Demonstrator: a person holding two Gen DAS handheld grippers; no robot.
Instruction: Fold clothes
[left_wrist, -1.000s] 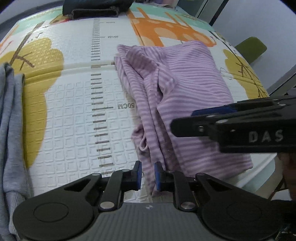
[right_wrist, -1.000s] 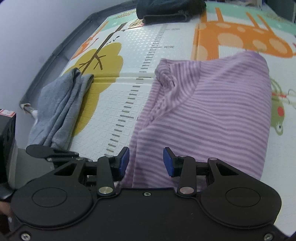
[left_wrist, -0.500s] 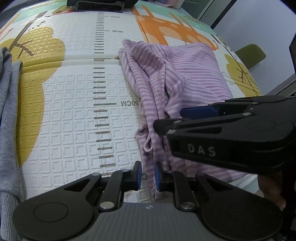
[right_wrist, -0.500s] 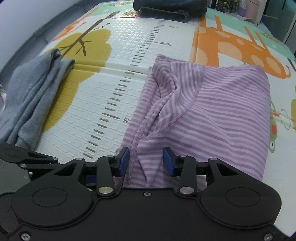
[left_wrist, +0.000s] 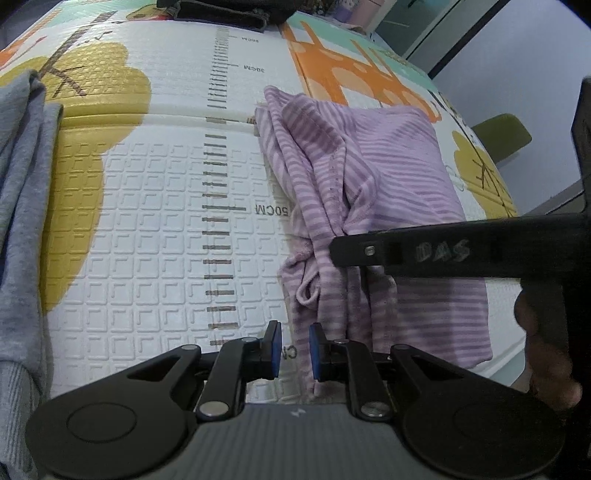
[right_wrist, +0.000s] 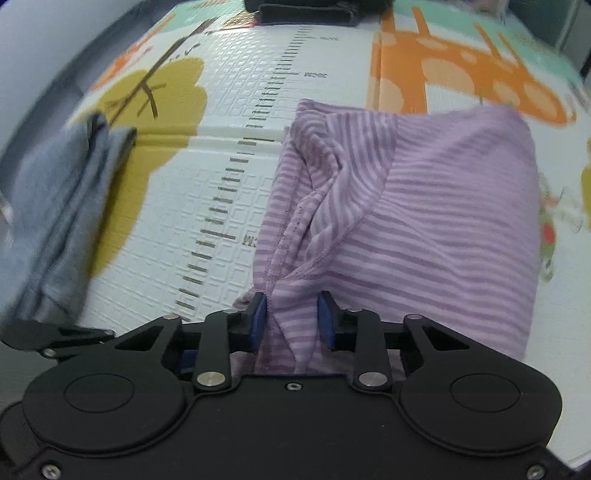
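A purple striped garment (left_wrist: 388, 177) lies partly folded on the patterned play mat (left_wrist: 155, 229), its left edge bunched into ridges. It also fills the right wrist view (right_wrist: 424, 229). My left gripper (left_wrist: 293, 349) is open with a narrow gap, empty, just above the mat at the garment's near left edge. My right gripper (right_wrist: 290, 319) is open, with a fold of the garment's near edge lying between its blue pads. The right gripper also crosses the left wrist view (left_wrist: 436, 253) over the garment.
A grey garment (left_wrist: 18, 229) lies crumpled at the mat's left edge, also in the right wrist view (right_wrist: 59, 218). A dark folded item (right_wrist: 314, 11) sits at the far end of the mat. A green chair (left_wrist: 502, 134) stands beyond the right edge.
My right gripper has moved forward and down onto the garment's near edge, so cloth now sits between its pads. My left gripper has crept forward along the mat.
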